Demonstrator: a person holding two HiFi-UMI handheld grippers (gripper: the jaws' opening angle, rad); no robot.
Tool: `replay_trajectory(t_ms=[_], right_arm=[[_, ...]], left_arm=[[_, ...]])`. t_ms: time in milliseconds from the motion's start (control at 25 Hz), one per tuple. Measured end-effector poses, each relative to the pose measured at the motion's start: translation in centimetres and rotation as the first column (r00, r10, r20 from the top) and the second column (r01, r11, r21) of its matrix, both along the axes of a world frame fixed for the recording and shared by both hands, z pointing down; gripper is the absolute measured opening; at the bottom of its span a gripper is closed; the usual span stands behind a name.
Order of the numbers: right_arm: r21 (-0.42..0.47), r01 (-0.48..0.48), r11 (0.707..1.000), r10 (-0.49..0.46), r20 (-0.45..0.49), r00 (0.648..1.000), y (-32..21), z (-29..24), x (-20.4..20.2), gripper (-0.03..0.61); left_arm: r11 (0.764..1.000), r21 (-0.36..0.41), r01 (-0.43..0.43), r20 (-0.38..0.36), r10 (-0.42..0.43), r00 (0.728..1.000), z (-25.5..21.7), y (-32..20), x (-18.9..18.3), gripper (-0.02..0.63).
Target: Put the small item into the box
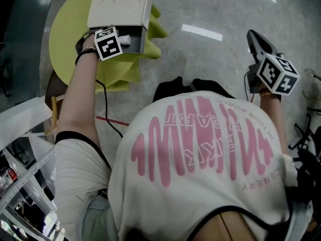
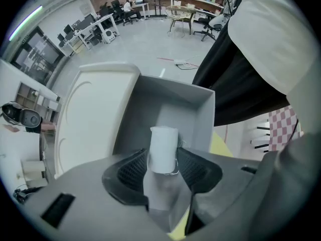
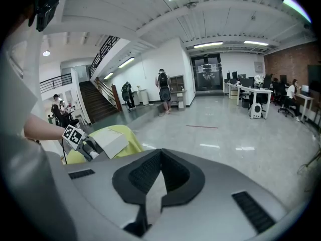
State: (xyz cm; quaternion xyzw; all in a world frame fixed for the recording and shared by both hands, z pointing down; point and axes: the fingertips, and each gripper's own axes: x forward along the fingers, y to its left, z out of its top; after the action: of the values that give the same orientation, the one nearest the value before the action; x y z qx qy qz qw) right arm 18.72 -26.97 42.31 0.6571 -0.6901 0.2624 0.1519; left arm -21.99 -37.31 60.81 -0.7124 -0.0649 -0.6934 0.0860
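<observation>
The box [image 1: 120, 11] is seen with a cream lid and a grey inside, and the small item [image 2: 164, 147] is white. The cloth [image 1: 67, 34] is yellow-green. The left tool [image 2: 161, 167] and the right tool [image 3: 159, 177] are grey with black, finely textured pads [image 2: 133, 169]. Black-and-white square markers are carried on each cube [image 1: 109, 43]. The shirt [image 1: 200, 154] is white, printed with pink lettering and wavy bars. The floor [image 1: 215, 14] is glossy grey.

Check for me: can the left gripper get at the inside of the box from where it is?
Probably yes. The lid is swung open, the left gripper sits at the open mouth of the box with the roll between its jaws, and nothing seems to block it.
</observation>
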Motion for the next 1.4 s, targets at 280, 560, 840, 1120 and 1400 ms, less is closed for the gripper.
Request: replay_trajectory(t_ms=[280, 560, 840, 1120, 1400], right_arm=[[0.036, 0.018, 0.999, -0.018, -0.01, 1.0, 0.1, -1.5, 0.2, 0.006], [0.077, 0.038, 0.996, -0.037, -0.012, 0.999, 0.2, -3.0, 0.4, 0.006], [0.104, 0.094, 0.99, -0.092, -0.021, 0.996, 0.4, -4.3, -0.8, 0.006], [0.102, 0.174, 0.98, -0.172, -0.023, 0.985, -0.1, -4.7, -2.7, 0.006], [0.116, 0.273, 0.955, -0.274, -0.009, 0.962, -1.0, -5.4, -6.2, 0.006]], left_arm=[[0.997, 0.074, 0.029, -0.055, -0.025, 0.998, -1.3, 0.4, 0.5, 0.178], [0.972, 0.133, 0.196, -0.218, -0.164, 0.962, -2.6, 0.9, 1.5, 0.162], [0.874, 0.148, 0.462, -0.424, -0.366, 0.829, -3.9, 1.5, 2.2, 0.127], [0.715, 0.065, 0.696, -0.602, -0.528, 0.599, -5.6, 2.1, 3.0, 0.102], [0.452, -0.227, 0.863, -0.748, -0.648, 0.143, -9.0, 2.1, 2.5, 0.06]])
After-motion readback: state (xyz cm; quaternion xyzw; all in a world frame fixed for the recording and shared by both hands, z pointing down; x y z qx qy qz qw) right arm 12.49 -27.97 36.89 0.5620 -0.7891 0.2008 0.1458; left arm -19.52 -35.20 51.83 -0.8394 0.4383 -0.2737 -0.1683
